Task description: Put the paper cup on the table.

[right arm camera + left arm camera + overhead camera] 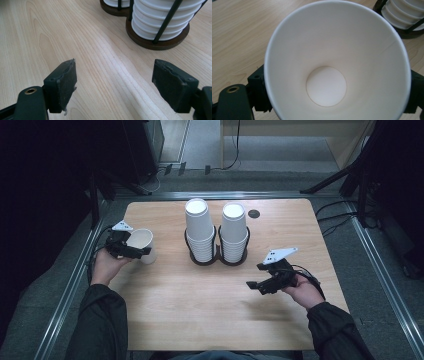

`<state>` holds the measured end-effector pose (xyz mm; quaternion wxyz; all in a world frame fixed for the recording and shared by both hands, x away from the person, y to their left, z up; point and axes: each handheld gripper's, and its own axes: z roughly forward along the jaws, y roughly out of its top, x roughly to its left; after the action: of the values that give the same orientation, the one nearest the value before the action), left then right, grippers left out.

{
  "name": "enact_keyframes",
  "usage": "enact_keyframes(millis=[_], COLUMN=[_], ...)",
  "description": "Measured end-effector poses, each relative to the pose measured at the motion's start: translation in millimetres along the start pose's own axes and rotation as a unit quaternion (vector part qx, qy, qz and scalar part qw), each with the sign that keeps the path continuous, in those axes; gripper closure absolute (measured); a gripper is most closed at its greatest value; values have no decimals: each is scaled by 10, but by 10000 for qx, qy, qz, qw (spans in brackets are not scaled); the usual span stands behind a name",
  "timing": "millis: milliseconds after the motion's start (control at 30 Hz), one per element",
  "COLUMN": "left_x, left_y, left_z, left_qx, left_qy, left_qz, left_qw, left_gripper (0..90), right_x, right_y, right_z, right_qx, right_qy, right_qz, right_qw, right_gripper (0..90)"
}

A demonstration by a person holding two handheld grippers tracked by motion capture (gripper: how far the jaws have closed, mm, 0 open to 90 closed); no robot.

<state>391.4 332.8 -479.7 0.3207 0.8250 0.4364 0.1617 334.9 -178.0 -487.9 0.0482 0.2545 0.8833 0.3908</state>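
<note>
Left gripper [131,249], left of frame: jaws clamp a single paper cup [141,245], mouth tipped toward its camera | right gripper [266,282], lower right: jaws spread, empty, likely waiting | stacked cups [199,231] in rack [218,258], centre table.

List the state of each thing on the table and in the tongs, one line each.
Single paper cup: empty, gripped across its body by the left tongs, tilted with its mouth toward them.
Left stack of cups: nested upside down in the holder.
Right stack of cups: nested upside down in the holder.
Cup holder: upright on the table, both sides filled.
Right tongs: open, empty, above bare wood.
</note>
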Motion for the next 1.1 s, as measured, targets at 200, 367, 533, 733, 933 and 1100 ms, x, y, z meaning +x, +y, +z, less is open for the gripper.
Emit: enact_keyframes(millis=[200, 367, 533, 733, 933, 1100], left_x=[-1, -2, 13, 45, 59, 51], left_y=[0, -1, -12, -17, 30, 81], left_z=[-6, -5, -1, -33, -123, -202], left_qx=[-24, -41, -59, -151, -159, -185], left_qy=[-28, -92, -109, -280, -338, -490], left_qz=[25, 17, -38, -204, -278, -366], left_qw=[10000, 9999, 9999, 9993, 9989, 9980], left_gripper=[128, 98, 15, 0, 0, 0], right_x=[-14, -14, -17, -27, -28, -25], right_y=[-5, -7, -9, -7, -8, -9], right_z=[-6, -13, -20, -30, -33, -33], right_qx=[-16, -15, -7, -29, -25, -12], right_qy=[-9, -10, -23, -21, -28, -16], right_qz=[6, 13, 25, 23, 18, -6], right_qw=[10000, 10000, 10000, 10000, 10000, 10000], right_gripper=[204, 204, 204, 204, 204, 204])
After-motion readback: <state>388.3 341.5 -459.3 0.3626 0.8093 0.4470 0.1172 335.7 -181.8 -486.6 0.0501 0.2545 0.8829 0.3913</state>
